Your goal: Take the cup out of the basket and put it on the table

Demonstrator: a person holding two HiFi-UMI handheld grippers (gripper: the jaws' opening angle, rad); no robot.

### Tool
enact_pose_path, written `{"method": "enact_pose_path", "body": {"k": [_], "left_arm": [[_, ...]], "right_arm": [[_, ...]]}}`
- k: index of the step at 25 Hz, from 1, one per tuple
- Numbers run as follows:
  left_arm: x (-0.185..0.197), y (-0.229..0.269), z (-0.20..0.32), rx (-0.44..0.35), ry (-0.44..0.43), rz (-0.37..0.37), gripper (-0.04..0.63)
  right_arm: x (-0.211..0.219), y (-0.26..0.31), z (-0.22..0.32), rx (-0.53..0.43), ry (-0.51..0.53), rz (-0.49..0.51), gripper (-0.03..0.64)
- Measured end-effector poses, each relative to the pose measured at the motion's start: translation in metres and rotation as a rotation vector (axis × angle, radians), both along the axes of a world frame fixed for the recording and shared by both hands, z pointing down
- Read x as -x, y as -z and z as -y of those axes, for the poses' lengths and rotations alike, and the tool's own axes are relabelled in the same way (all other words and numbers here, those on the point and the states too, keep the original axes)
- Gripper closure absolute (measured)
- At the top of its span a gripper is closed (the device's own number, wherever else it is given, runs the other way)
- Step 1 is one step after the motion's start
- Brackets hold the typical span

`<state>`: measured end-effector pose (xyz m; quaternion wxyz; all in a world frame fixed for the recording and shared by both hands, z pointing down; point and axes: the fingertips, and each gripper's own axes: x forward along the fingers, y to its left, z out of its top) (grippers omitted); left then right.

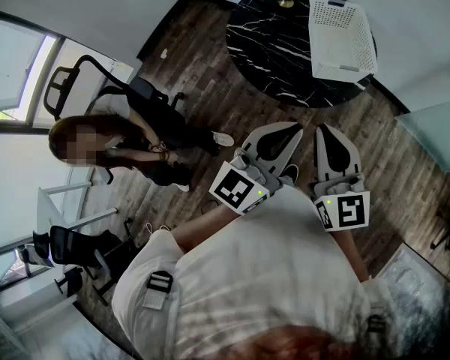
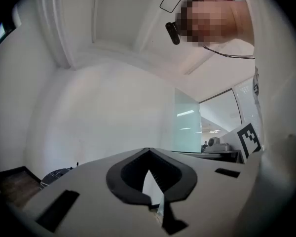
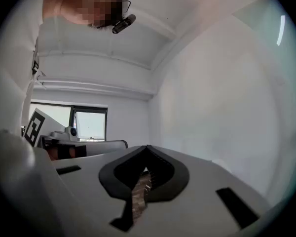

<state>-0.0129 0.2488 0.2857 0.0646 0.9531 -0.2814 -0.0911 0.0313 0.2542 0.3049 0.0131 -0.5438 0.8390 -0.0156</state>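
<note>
A dark wood-plank floor (image 1: 210, 103) runs across the room, and plain white walls (image 1: 120, 6) rise at its far edge. A round black table (image 1: 274, 43) veined in white stands at the far side. Near the floor's left edge a black mesh office chair (image 1: 79, 88) sits before a bright window (image 1: 19, 70) full of daylight. A second dark chair (image 1: 75, 246) stands nearer. A pale glass partition (image 1: 435, 137) closes the right side. The ceiling (image 2: 118, 28) is white.
</note>
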Motion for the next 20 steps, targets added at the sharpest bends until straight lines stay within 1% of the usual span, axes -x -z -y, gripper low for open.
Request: {"method": "enact_pose_path", "body": {"k": [5,9,14,20], "left_arm": [[-0.005,-0.001,0.001,0.002,0.003,0.004,0.589],[-0.013,-0.004,0.0,0.01,0.0,0.011,0.589],[-0.021,-0.005,-0.003,0.01,-0.002,0.014,0.589],[-0.033,-0.008,-0.004,0.012,0.016,0.024,0.589]], "right_arm": [[-0.007,-0.001,0.0,0.005,-0.013,0.007,0.609],[-0.01,-0.001,-0.003,0.007,0.015,0.046,0.609],[-0.018,-0.001,-0.007,0.0,0.022,0.047,0.609],[-0.032,-0.004,-0.009,0.006,0.029,0.063,0.609]]}}
